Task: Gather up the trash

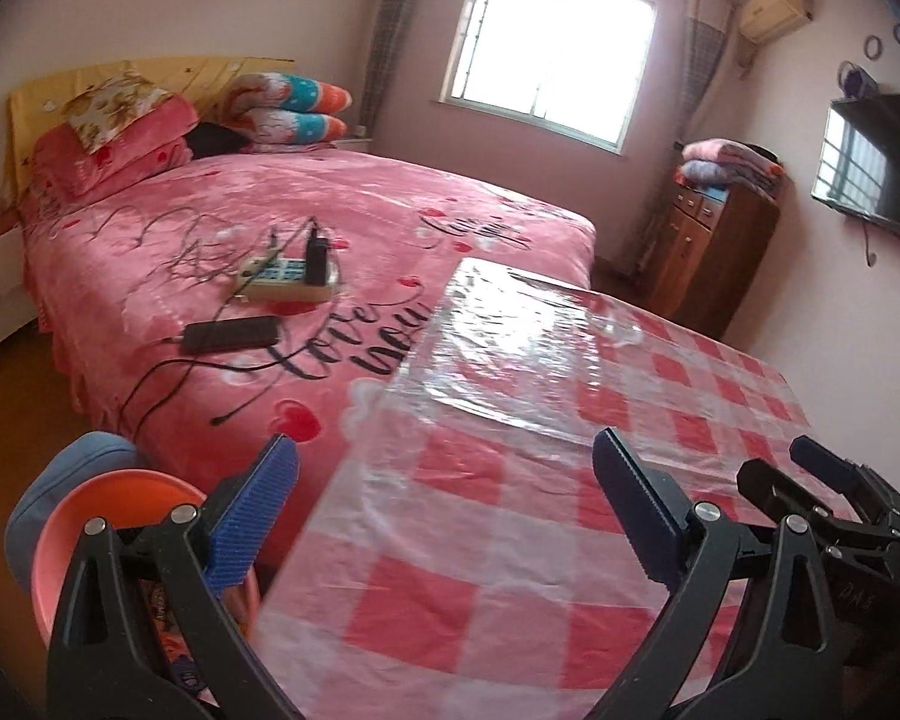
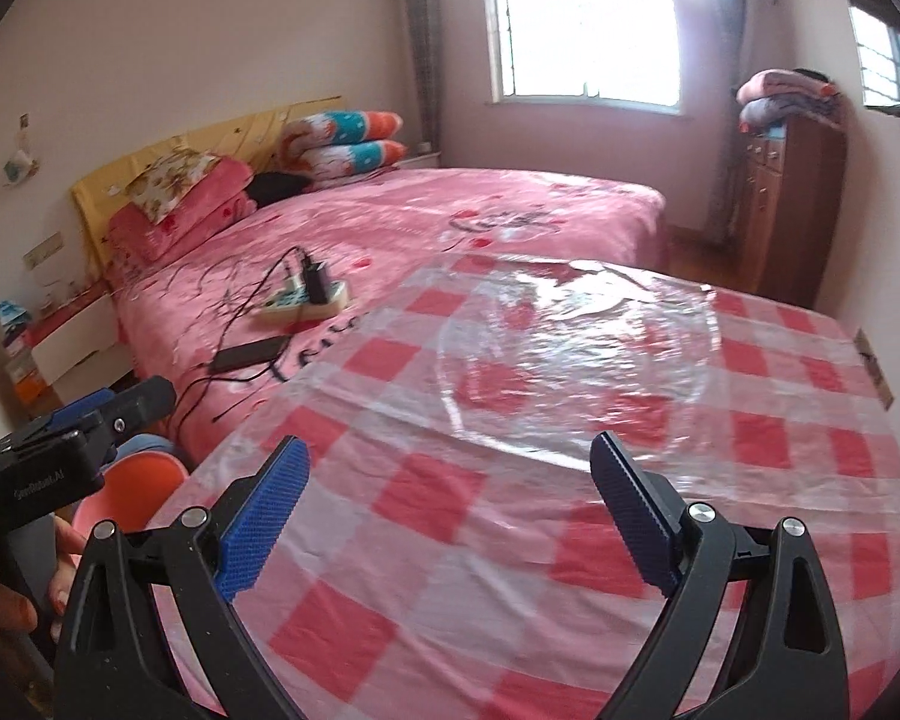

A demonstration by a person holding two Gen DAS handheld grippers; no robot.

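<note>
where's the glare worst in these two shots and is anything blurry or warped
Left wrist view: the window is blown out white, and the clear plastic sheet on the checked tablecloth throws bright streaks. Right wrist view: the same window flares hazily and the plastic sheet gleams; the picture looks slightly soft. Both fisheye views bend walls and table edges.

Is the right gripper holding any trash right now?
No, the right gripper is open with nothing between its fingers, above the checked tablecloth.
</note>
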